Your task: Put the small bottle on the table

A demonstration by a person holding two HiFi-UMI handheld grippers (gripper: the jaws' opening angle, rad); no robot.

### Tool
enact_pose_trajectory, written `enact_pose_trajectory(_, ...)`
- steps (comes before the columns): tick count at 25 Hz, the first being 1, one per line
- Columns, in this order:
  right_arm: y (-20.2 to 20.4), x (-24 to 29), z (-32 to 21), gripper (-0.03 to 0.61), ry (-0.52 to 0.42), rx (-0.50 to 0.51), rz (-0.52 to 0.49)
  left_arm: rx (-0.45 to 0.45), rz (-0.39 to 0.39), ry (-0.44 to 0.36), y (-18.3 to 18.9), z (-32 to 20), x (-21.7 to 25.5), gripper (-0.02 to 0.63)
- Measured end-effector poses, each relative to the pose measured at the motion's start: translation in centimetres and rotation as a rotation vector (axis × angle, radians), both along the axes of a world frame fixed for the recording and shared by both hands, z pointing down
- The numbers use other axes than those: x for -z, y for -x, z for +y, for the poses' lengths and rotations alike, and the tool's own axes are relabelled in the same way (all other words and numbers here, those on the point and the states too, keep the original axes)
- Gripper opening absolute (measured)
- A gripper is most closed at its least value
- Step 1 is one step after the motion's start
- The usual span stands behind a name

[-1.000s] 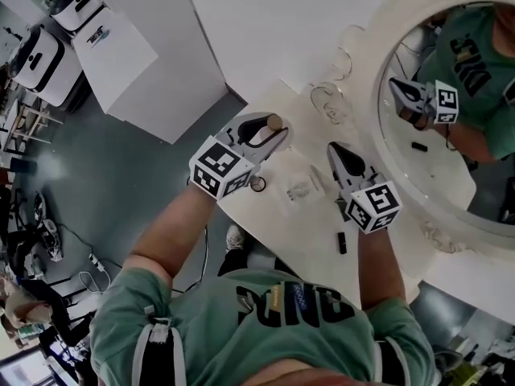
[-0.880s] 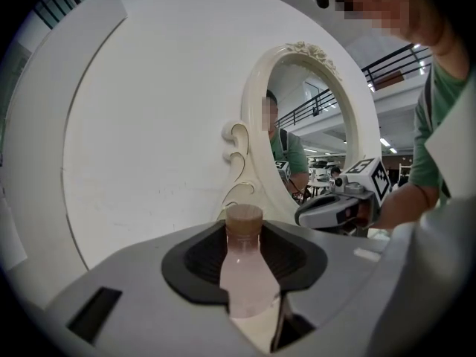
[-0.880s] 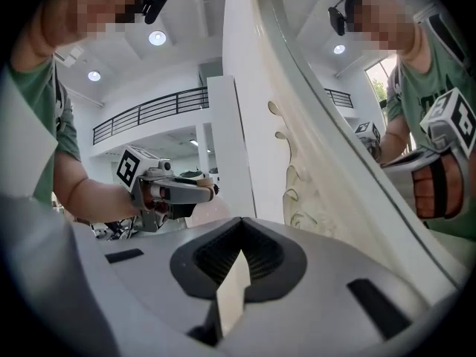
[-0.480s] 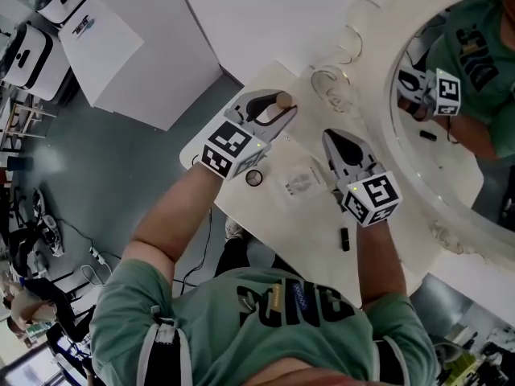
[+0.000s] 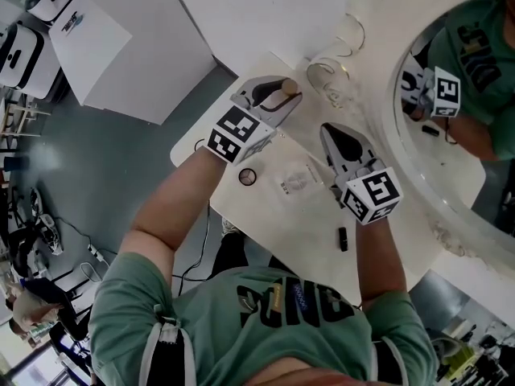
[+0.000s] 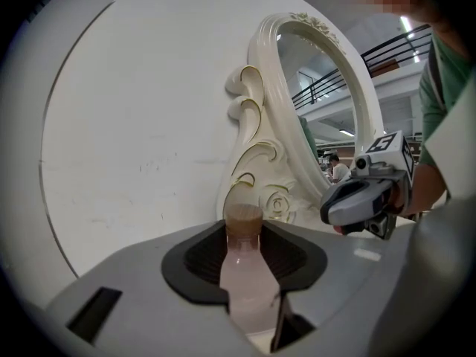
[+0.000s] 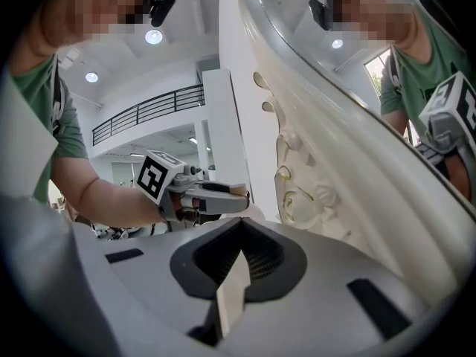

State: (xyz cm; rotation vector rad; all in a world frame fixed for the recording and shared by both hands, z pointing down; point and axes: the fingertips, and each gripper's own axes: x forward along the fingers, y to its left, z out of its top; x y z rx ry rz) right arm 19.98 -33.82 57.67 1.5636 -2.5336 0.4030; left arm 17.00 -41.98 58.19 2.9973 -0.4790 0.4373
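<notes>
left gripper (image 5: 280, 95): clenched on the small bottle (image 6: 244, 288), brown cap (image 6: 243, 218) poking past the jaws | small bottle: in that grip, over the desk's (image 5: 298, 236) far corner, near the ornate mirror frame (image 5: 451, 207) | right gripper (image 5: 330, 133): jaws pressed together, empty, over mid-desk

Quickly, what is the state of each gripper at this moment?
Left gripper: closed on the small bottle.
Right gripper: closed, with nothing between its jaws.
</notes>
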Motion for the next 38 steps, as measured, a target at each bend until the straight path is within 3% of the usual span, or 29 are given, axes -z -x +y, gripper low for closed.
enact_pose_trajectory(11, -0.5, -1.0, 0.3, -0.006, 0.01, 0.001, -0.014, -0.003, -0.013, 0.008, -1.1, -0.5, -2.7, 0.143)
enact_pose_trajectory(16, -0.4, -0.5, 0.5, -0.006, 0.011, -0.002, -0.022, -0.007, 0.047, 0.002, -1.0, -0.6, -2.3, 0.143)
enact_pose_trajectory(20, -0.2, -0.4, 1.0, -0.006, 0.011, 0.001, -0.022, 0.006, 0.092, 0.042, -1.0, -0.4, -2.4, 0.146)
enact_pose_trajectory(25, 0.0, 0.2, 1.7, -0.006, 0.001, -0.001, -0.017, 0.001, 0.122, 0.108, -1.0, 0.3, -2.3, 0.231)
enact_pose_trajectory(29, 0.2, 1.2, 1.9, -0.006, -0.006, -0.004, -0.008, 0.039, 0.109, 0.11, 0.3, 0.2, -1.9, 0.27)
enact_pose_trajectory(38, 1.1, 4.3, 2.5, -0.006, -0.012, -0.018, -0.001, 0.092, 0.16, 0.087, 5.9, 1.7, 3.3, 0.271)
